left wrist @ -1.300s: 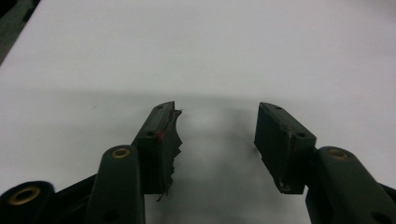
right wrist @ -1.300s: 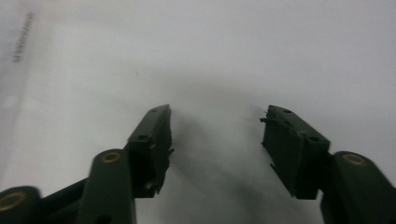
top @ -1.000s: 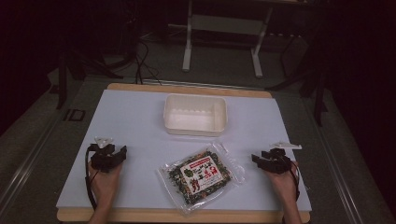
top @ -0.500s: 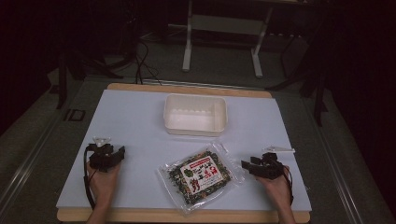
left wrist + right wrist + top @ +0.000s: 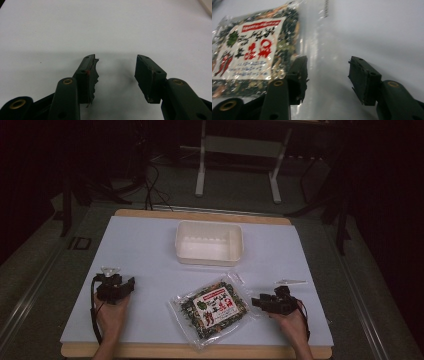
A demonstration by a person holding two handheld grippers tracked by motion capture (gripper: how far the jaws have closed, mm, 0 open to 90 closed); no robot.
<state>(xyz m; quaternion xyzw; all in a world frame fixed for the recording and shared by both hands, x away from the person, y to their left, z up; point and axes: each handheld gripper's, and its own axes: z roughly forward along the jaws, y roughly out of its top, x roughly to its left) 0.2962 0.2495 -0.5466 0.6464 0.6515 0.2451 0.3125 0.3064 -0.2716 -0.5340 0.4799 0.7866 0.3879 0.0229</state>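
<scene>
A clear plastic packet (image 5: 214,310) of dark dried food with a white label in red and black print lies flat near the table's front middle. My right gripper (image 5: 256,302) is open, its tips at the packet's right edge. In the right gripper view the packet (image 5: 254,47) lies ahead on the left, its clear sealed margin running between the spread jaws of the right gripper (image 5: 328,68). My left gripper (image 5: 131,284) rests at the front left, well apart from the packet. In its own view the left gripper (image 5: 116,65) is open over bare table.
An empty white rectangular tub (image 5: 210,242) stands behind the packet at the table's middle. A small clear strip (image 5: 291,281) lies on the pale blue table top (image 5: 150,245) behind my right hand. The wooden front edge (image 5: 195,352) runs just under both hands.
My right gripper has moved left and forward to the packet's right edge. The left gripper has barely shifted.
</scene>
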